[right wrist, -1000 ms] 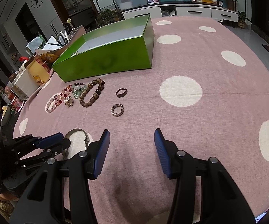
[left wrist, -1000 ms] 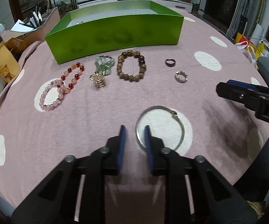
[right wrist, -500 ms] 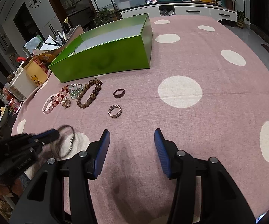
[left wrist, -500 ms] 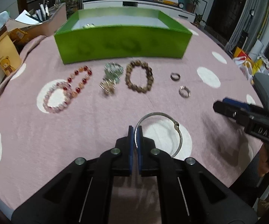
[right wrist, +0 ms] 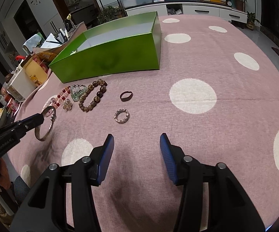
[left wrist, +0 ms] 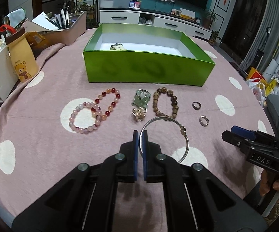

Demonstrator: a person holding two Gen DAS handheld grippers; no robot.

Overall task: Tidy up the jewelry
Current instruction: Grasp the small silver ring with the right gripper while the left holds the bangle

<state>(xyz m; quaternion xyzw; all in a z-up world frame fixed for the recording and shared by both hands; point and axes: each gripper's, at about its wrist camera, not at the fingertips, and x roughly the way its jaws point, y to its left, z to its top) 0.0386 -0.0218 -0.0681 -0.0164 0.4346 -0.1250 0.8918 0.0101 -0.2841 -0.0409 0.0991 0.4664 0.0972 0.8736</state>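
Left wrist view
Left tool (left wrist: 140,135): clenched on the rim of the silver bangle (left wrist: 183,133), held above the counter (left wrist: 42,145).
Bead bracelets: pink one (left wrist: 84,118), red one (left wrist: 108,102), brown one (left wrist: 166,102) lie in a row before the green box (left wrist: 147,69).
Rings: dark ring (left wrist: 196,105) and silver ring (left wrist: 204,120) lie near each other, right of the row.

Right wrist view
Right tool (right wrist: 137,148): released, fingers wide apart, grasping nothing, over the bare pink cloth.
Silver bangle (right wrist: 50,123): hangs tilted from the left tool (right wrist: 39,118), left of the silver ring (right wrist: 122,116).
Green box (right wrist: 110,61): open, behind the jewelry.
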